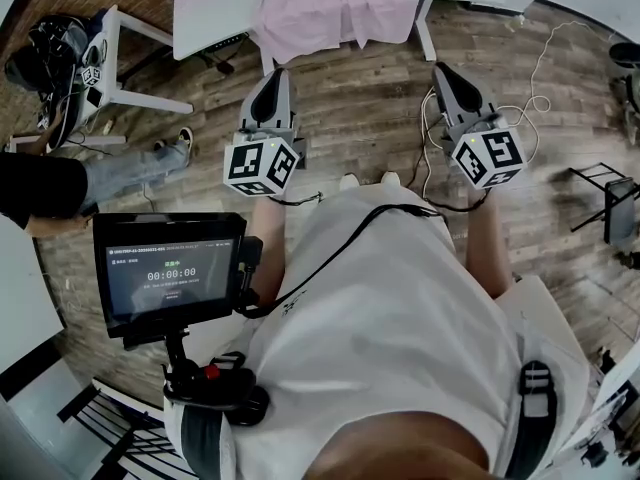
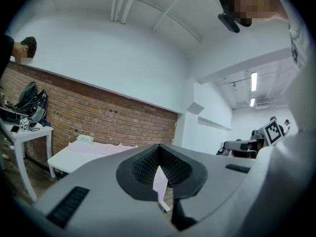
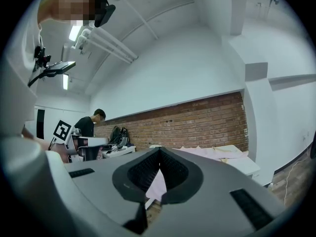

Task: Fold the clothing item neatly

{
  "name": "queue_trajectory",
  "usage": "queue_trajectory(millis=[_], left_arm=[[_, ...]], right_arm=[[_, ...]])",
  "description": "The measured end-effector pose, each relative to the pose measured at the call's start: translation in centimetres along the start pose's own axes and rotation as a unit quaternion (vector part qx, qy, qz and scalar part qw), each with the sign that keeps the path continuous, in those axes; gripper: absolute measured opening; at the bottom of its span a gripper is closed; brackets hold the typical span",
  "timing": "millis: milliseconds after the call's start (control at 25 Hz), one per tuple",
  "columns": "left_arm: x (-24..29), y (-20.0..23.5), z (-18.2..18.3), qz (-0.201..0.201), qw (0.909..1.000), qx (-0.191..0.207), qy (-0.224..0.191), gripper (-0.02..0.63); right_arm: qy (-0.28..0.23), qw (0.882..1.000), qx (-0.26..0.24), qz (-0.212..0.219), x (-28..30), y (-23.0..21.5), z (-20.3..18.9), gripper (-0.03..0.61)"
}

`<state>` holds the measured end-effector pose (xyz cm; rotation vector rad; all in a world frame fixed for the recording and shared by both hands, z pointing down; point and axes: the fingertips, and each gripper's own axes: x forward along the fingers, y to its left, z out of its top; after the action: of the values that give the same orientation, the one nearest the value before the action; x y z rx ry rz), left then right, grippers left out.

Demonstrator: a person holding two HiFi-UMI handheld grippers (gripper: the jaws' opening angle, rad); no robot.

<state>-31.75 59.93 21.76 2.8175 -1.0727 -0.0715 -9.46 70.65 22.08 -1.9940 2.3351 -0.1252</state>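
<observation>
- The pink clothing item (image 1: 335, 8) lies spread and unfolded on a white worktop (image 1: 215, 13). In the head view part of it hangs over the near edge, about midway along it.
- Neither gripper touches the garment; both are held short of the worktop's near edge, over the floor.
- The left gripper (image 1: 274, 72) points level toward the near edge, its marker cube (image 1: 262, 165) toward the person. Its own view shows the two jaws pressed together with nothing between them, and the pink cloth only in the background beyond.
- The right gripper (image 1: 441, 69) is held the same way, level and roughly parallel to the left, well apart from it. Its jaws are also closed on nothing.
- The person's forearms reach forward from the torso, one behind each gripper.
- A small monitor (image 1: 170, 273) is mounted at the person's left side.
- The floor (image 1: 360, 118) is wood plank, with a pale cable (image 1: 540, 73) looping on it near the right gripper.
- Left of the worktop stands a small white side table (image 1: 120, 63) carrying dark bags (image 1: 50, 43); a seated person in jeans (image 1: 130, 173) is beside it.
- A brick wall (image 2: 98, 117) runs behind the worktop, with white wall above.
</observation>
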Motion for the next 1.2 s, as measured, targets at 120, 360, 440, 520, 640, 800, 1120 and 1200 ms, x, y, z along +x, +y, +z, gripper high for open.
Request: queue_trajectory(millis=[120,360,440,520,640,800,1120,1200], left_arm=[[-0.1,0.0,0.0,0.001,1.0000,-0.002,0.002,-0.003],[-0.4,-0.6,-0.3,0.002,1.0000,-0.006,0.005,-0.003],[-0.6,-1.0,-0.5,0.003,1.0000,-0.006,0.007,-0.003],[-0.4,-1.8,-0.8,0.005,0.9999,-0.006,0.008,-0.003],[0.2,-3.8,-1.7,0.008,0.9999,-0.003,0.010,-0.003],[0.3,-4.9,-3.0,0.012,0.9999,0.001,0.010,-0.003],[0.9,-5.9,-2.4,0.022,0.9997,0.001,0.012,-0.003],[1.1,-6.0,-2.2,0.026,0.9996,-0.003,0.012,-0.003]], right_arm=[[0.005,1.000,0.000,0.000,-0.1,0.0,-0.1,-0.002],[0.014,1.000,-0.003,-0.002,-1.0,-0.2,-0.5,-0.002],[0.016,1.000,-0.001,-0.001,-1.5,-0.4,-0.8,-0.002],[0.020,1.000,0.001,0.001,-2.2,-1.1,-1.0,-0.002],[0.019,1.000,0.004,0.003,-3.5,-2.9,-1.7,-0.002],[0.016,1.000,0.003,0.014,-4.1,-3.7,-2.8,-0.002],[0.019,0.999,0.005,0.032,-3.7,-4.4,-2.1,-0.002],[0.020,0.999,0.006,0.038,-3.5,-4.5,-1.9,-0.002]])
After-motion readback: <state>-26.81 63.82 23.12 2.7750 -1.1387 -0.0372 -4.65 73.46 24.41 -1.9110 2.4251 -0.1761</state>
